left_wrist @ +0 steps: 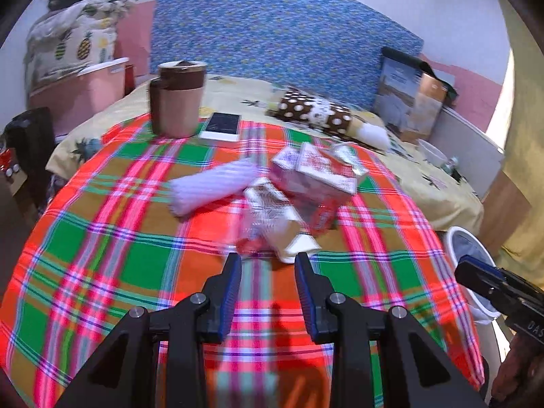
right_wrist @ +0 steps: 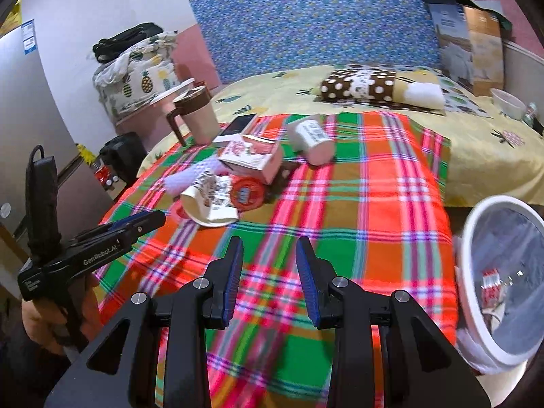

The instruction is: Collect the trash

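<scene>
Trash lies in a heap on the plaid cloth (left_wrist: 102, 238): a crushed paper cup (left_wrist: 278, 217) (right_wrist: 210, 200), a pink carton (left_wrist: 316, 173) (right_wrist: 251, 159), a red round lid (right_wrist: 247, 193), a white foam wrap (left_wrist: 210, 183) and a white tipped cup (right_wrist: 311, 137). My left gripper (left_wrist: 268, 261) is open and empty, just short of the crushed cup. My right gripper (right_wrist: 270, 244) is open and empty above bare cloth, right of the heap. A white bin (right_wrist: 499, 282) (left_wrist: 465, 255) with wrappers inside stands at the bed's right side.
A brown lidded mug (left_wrist: 178, 98) (right_wrist: 197, 115) and a phone (left_wrist: 221, 125) (right_wrist: 238, 124) sit at the cloth's far edge. A polka-dot pillow (left_wrist: 316, 110) (right_wrist: 357, 85) lies behind. A blue headboard (left_wrist: 272, 34) backs the bed. Boxes stand at far right.
</scene>
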A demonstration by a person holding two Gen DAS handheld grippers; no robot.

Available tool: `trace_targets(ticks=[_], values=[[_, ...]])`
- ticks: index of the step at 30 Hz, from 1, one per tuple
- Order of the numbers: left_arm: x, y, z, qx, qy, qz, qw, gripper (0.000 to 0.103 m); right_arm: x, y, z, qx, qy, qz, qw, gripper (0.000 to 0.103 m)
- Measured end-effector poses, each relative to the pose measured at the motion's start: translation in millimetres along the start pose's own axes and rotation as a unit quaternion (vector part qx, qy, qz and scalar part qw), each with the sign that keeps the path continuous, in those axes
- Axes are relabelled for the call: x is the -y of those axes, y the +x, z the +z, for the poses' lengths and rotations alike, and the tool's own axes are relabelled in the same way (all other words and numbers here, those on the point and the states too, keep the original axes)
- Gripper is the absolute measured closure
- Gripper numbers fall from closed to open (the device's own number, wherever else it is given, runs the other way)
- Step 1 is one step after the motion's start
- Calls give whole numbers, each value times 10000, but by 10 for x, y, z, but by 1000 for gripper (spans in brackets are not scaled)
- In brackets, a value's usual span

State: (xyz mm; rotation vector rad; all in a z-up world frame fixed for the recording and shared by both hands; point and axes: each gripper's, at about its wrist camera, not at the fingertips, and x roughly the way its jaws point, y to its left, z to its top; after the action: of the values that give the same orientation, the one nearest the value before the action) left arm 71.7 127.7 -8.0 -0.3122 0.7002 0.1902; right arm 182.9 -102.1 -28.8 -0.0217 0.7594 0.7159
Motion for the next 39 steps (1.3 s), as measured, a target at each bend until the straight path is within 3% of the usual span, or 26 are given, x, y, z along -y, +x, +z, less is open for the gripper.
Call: trace_targets(ticks=[14, 26, 39], values=[[-422, 130, 55, -153, 93, -56, 9998, 71, -485, 543, 220, -316, -252, 498, 9979, 68], [-677, 181, 57, -179, -123, -98, 9997, 71, -644, 996, 330, -644, -87, 737, 9952, 68], [-708, 194, 56, -204, -119, -146, 9996, 71, -706, 1044, 349, -697, 82, 784, 9945, 68]])
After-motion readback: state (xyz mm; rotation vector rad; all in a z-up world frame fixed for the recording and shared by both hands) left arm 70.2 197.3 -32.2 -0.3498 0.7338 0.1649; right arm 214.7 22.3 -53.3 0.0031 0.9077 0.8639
